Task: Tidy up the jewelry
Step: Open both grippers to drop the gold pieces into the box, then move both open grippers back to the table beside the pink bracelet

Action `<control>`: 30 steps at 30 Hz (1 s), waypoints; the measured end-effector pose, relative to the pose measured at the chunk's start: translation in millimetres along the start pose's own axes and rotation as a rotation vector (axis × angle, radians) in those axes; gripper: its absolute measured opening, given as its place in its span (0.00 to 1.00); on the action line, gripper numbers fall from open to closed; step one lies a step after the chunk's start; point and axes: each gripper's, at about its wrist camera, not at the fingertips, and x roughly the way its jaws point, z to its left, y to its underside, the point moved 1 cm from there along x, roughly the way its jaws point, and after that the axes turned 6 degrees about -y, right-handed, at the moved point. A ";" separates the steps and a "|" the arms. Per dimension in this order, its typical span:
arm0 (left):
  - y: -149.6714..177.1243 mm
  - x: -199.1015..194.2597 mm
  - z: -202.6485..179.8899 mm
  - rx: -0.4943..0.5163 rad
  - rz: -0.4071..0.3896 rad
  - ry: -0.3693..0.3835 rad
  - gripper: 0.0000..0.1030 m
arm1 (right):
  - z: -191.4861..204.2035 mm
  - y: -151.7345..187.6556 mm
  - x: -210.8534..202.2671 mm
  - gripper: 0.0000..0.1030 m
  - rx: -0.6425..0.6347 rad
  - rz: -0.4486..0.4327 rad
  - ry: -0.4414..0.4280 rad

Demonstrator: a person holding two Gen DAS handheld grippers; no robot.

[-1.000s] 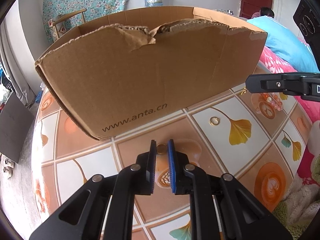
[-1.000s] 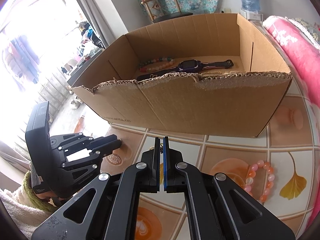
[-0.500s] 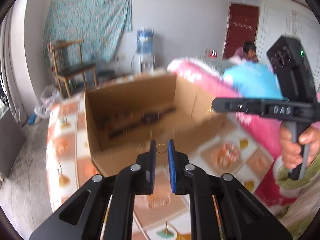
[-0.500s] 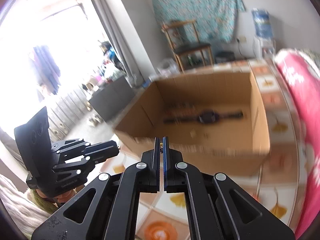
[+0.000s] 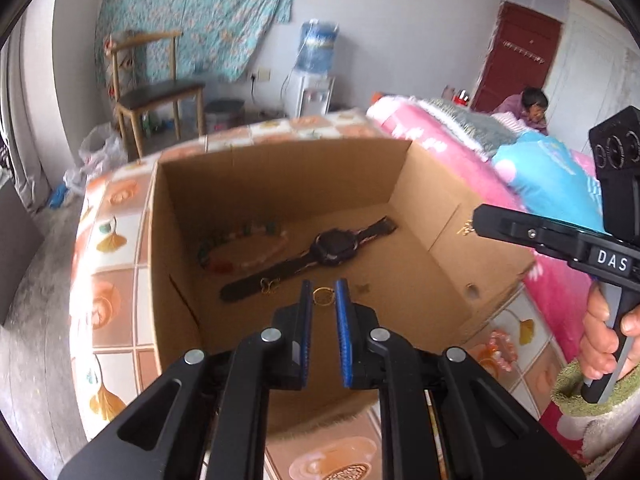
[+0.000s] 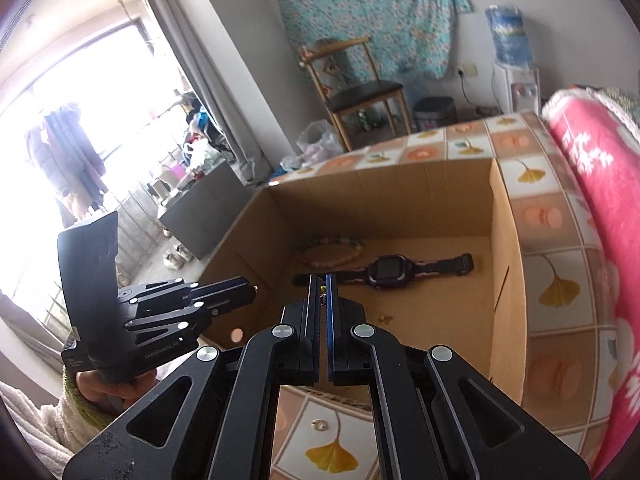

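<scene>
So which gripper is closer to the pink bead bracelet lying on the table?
Right, probably. The right gripper hangs above the bracelet beside the box; the left gripper is further left, over the box.

Left gripper above open cardboard box, blue pads pinching small gold ring at tips. Box floor: dark watch lying flat, beaded bracelet beside it toward left wall, small gold piece touching strap. Right gripper entering from right over box rim, tiny gold item at tip, jaws pressed together. Pink bead bracelet on tiled table outside box.
</scene>
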 end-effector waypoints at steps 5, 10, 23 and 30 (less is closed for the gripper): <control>3.3 20.6 3.4 -0.021 0.075 0.002 0.13 | -11.0 1.8 9.3 0.05 0.032 0.023 0.020; 1.7 20.0 1.3 -0.016 0.066 -0.002 0.37 | -15.7 3.4 1.0 0.17 0.046 0.013 0.029; -4.0 -39.6 -1.2 -0.024 -0.095 -0.064 0.78 | -1.6 16.5 -50.4 0.59 0.045 -0.088 0.052; 41.2 -109.2 -0.3 -0.005 -0.231 0.028 0.95 | 21.3 41.5 -83.5 0.82 -0.002 -0.120 0.075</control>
